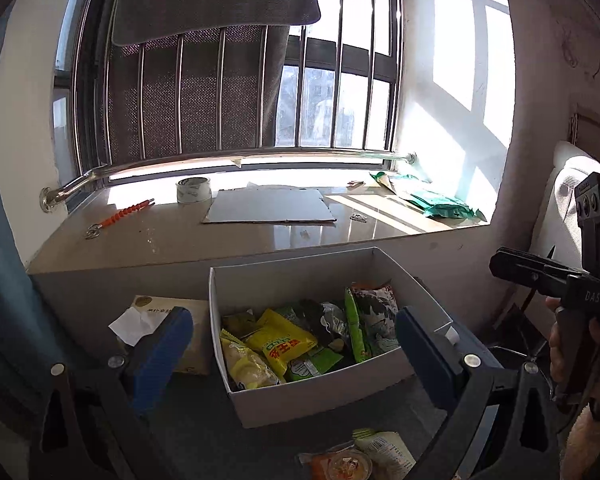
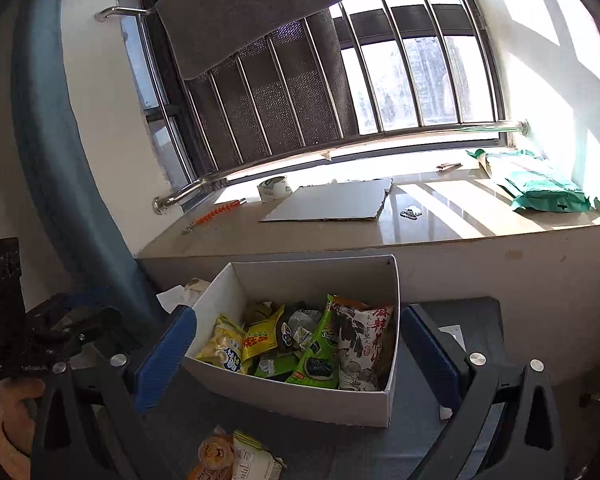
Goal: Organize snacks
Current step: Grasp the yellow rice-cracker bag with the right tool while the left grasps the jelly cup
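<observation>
Snack packets fill white cardboard box (image 1: 320,396) on grey tabletop (image 1: 204,440); my left gripper (image 1: 296,354) and right gripper (image 2: 298,354) both spread apart, holding nothing.

Left tongs (image 1: 296,354), right tongs (image 2: 298,356): both agape, empty.

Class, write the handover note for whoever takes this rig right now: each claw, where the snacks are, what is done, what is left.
Left claw: open, empty, above the white box.
Right claw: open, empty, facing the same box.
Done: many snack packets lie in the box, among them a yellow packet and a large peanut bag.
Left: a few loose snacks lie on the grey table in front of the box.
</observation>
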A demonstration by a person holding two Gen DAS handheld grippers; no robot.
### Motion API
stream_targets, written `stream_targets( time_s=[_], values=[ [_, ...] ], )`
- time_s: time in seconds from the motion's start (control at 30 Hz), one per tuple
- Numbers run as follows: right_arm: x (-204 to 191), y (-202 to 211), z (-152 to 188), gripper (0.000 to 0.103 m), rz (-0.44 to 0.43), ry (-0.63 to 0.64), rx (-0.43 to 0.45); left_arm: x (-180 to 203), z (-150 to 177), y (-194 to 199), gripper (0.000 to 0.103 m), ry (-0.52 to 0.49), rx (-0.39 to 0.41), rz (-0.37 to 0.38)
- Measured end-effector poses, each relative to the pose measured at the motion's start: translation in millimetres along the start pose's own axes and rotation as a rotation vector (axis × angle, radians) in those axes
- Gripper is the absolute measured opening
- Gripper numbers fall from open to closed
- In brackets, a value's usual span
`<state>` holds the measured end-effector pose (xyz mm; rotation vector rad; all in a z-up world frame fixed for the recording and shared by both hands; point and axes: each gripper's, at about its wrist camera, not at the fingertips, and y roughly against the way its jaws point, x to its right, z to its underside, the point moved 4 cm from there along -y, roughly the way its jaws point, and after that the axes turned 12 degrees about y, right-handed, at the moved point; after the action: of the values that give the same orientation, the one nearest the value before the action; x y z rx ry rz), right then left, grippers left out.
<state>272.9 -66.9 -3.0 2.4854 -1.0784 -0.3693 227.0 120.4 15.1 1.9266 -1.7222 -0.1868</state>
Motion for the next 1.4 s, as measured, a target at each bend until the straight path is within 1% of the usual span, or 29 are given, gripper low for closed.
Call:
stream_targets(
  time_s=[0.03, 0.1, 0.17, 0.23, 0.3, 0.37, 0.4, 0.47, 0.53, 0.6, 0.63, 0.7, 0.77, 0.83, 0.87, 0.9, 1.0, 1.07, 1.13, 1.2, 1.3, 1.4],
  values=[
    [-4.5, 10.5, 4.4, 0.103, -0.003, 0.015, 0.012, 3.6, 4.1, 12.2, 0.103, -0.009, 0.030, -0.003],
    [-11.7, 27.3, 16.4, 0.103, 0.013, 0.052, 0.013, 8.8, 14.6, 31.2, 0.103, -0.025, 0.059, 0.014],
    [-16.0, 44.0, 31.4, 0.103, 0.034, 0.063, 0.020, 10.6, 26.2, 48.9, 0.103, -0.005, 0.081, 0.016],
    [-19.9, 59.5, 48.3, 0.103, 0.025, 0.053, 0.025, 12.5, 39.4, 65.6, 0.103, 0.012, 0.094, 0.045],
    [-23.2, 74.5, 67.0, 0.103, 0.019, 0.032, 0.038, 14.0, 55.1, 79.6, 0.103, 0.027, 0.110, 0.052],
    [-25.1, 84.9, 87.7, 0.103, 0.026, 0.007, 0.032, 16.8, 72.4, 90.4, 0.103, 0.015, 0.132, 0.037],
    [-26.0, 88.5, 99.6, 0.103, 0.041, -0.008, 0.026, 18.5, 81.0, 93.6, 0.103, 0.009, 0.133, 0.034],
    [-31.7, 92.4, 123.5, 0.103, 0.076, -0.006, -0.018, 21.6, 99.0, 97.2, 0.103, 0.017, 0.106, 0.035],
    [-39.8, 95.0, 144.2, 0.103, 0.092, -0.002, -0.057, 22.3, 119.9, 101.3, 0.103, 0.039, 0.082, 0.044],
    [-49.4, 95.7, 162.3, 0.103, 0.090, 0.020, -0.093, 22.8, 139.1, 103.5, 0.103, 0.059, 0.051, 0.049],
    [-53.5, 93.9, 171.3, 0.103, 0.086, 0.028, -0.119, 22.4, 148.0, 105.9, 0.103, 0.075, 0.048, 0.050],
    [-60.4, 87.5, 187.3, 0.103, 0.093, 0.057, -0.172, 21.8, 162.5, 107.8, 0.103, 0.079, 0.019, 0.054],
    [-64.6, 79.6, 199.2, 0.103, 0.104, 0.086, -0.222, 19.6, 168.4, 109.4, 0.103, 0.087, 0.017, 0.035],
    [-63.6, 70.0, 205.2, 0.103, 0.095, 0.050, -0.276, 18.6, 170.3, 109.1, 0.103, 0.102, -0.002, 0.049],
    [-63.5, 66.4, 208.0, 0.103, 0.075, 0.022, -0.294, 18.5, 170.4, 109.7, 0.103, 0.107, 0.003, 0.047],
    [-62.9, 63.1, 209.6, 0.103, 0.063, -0.004, -0.301, 18.5, 170.5, 109.9, 0.103, 0.109, 0.007, 0.044],
    [-63.4, 49.3, 215.9, 0.103, 0.084, -0.037, -0.339, 18.6, 171.4, 107.9, 0.103, 0.110, 0.000, 0.049],
    [-62.1, 36.6, 219.3, 0.103, 0.119, -0.029, -0.377, 17.8, 173.2, 106.0, 0.103, 0.109, -0.011, 0.052],
    [-60.4, 25.9, 220.2, 0.103, 0.141, -0.021, -0.390, 15.9, 174.5, 105.4, 0.103, 0.109, -0.015, 0.046],
    [-60.6, 14.8, 219.5, 0.103, 0.130, -0.018, -0.398, 13.8, 175.2, 105.2, 0.103, 0.110, -0.020, 0.043],
    [-58.2, -1.3, 219.5, 0.103, 0.173, -0.005, -0.427, 10.0, 175.9, 104.6, 0.103, 0.126, -0.028, 0.046],
    [-59.7, -15.3, 222.9, 0.103, 0.174, -0.001, -0.470, 7.5, 176.8, 103.3, 0.103, 0.128, -0.031, 0.043]
  ],
)
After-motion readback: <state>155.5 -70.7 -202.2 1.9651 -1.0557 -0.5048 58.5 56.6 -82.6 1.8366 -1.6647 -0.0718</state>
